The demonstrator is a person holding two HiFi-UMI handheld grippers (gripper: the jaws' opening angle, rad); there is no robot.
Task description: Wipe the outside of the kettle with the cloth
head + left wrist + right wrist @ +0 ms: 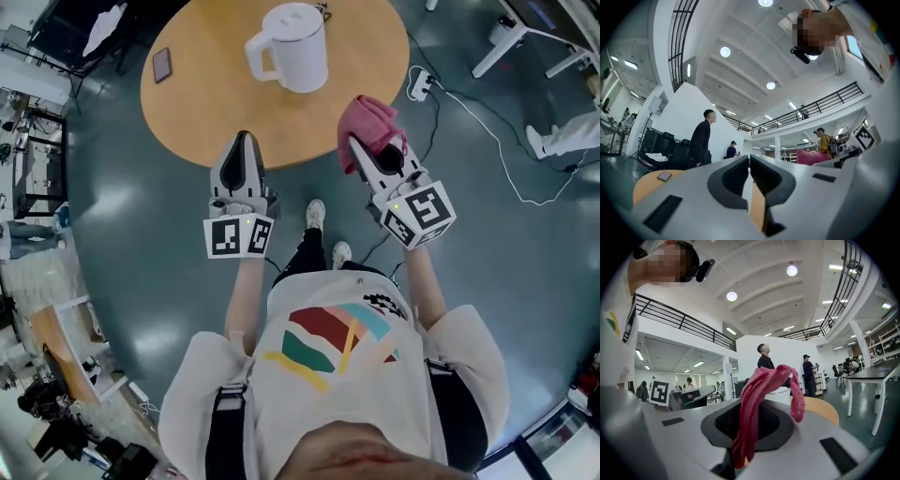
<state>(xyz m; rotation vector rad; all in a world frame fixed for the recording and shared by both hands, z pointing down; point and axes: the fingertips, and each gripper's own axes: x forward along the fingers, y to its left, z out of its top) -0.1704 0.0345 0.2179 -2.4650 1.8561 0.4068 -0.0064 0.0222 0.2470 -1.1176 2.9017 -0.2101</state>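
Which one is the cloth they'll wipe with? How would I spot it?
Find the round wooden table with the white kettle. Just off its near edge, the right hand-held gripper pinches a crumpled cloth. Nothing else there is bright pink.

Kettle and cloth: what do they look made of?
Kettle: probably plastic, white and smooth with a soft sheen, no metallic glint. Cloth: pink soft fabric, maybe microfibre; it folds and droops limply from the right tool.

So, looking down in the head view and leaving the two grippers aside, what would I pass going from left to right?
phone → white kettle → pink cloth → power strip on the floor
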